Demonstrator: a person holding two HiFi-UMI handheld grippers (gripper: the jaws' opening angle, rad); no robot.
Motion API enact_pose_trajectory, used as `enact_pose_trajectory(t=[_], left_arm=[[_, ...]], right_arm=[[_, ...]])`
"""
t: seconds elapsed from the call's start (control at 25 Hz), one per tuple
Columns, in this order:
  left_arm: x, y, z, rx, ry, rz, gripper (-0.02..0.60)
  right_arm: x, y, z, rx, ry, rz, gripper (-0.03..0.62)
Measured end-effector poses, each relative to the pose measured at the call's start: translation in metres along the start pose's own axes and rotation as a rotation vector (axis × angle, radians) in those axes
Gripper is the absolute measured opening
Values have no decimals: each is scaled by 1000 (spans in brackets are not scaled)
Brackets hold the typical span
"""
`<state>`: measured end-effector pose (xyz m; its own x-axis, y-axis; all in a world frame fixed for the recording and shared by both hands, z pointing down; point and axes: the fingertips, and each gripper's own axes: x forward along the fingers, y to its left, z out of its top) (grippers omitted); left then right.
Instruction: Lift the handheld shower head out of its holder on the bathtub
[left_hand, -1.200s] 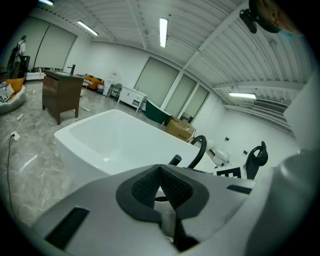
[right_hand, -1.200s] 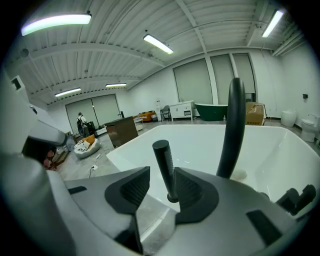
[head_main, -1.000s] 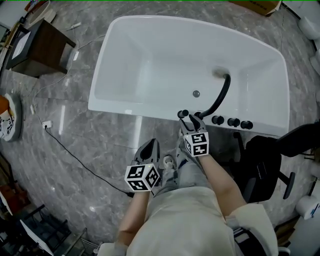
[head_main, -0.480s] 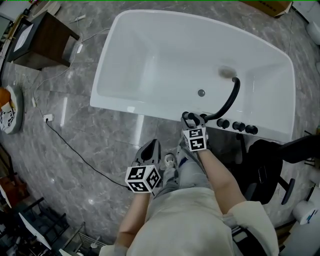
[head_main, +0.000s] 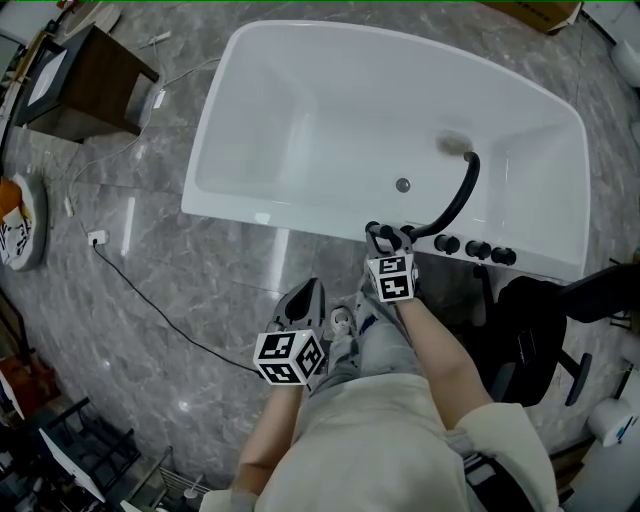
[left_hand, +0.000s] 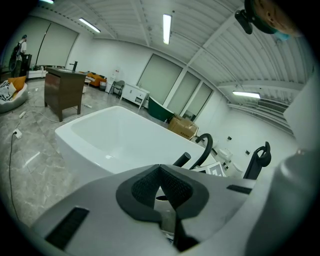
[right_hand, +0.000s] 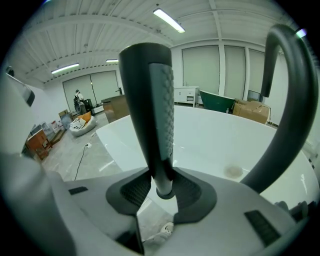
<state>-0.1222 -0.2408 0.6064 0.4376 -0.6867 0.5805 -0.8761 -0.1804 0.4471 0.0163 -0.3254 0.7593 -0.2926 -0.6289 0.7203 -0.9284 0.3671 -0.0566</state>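
Between the right gripper's just-closed jaws — shower head, upright, pinched low on its handle.

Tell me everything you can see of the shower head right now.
The handheld shower head is a slim dark stick, matte like plastic, with a grey dimpled strip down its front. It stands nearly upright on the bathtub rim, between the right gripper pads, which have just been closing and now touch both sides.

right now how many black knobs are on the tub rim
3, in a row on the near rim of the tub, right of the spout: left knob, middle knob, right knob. Others may be hidden.
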Motion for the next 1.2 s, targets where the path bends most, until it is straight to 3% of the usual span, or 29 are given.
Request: enact_pose_trajectory(t=[0.68,1.2], left_arm=[[-36,-19,-1,36,-42,-61,20],[-78,-33,-21,49,-58,-84,20]], right_arm=[[-77,7,35,7,-130,-43,138],[-147,18,46,5,-242,-90,138]])
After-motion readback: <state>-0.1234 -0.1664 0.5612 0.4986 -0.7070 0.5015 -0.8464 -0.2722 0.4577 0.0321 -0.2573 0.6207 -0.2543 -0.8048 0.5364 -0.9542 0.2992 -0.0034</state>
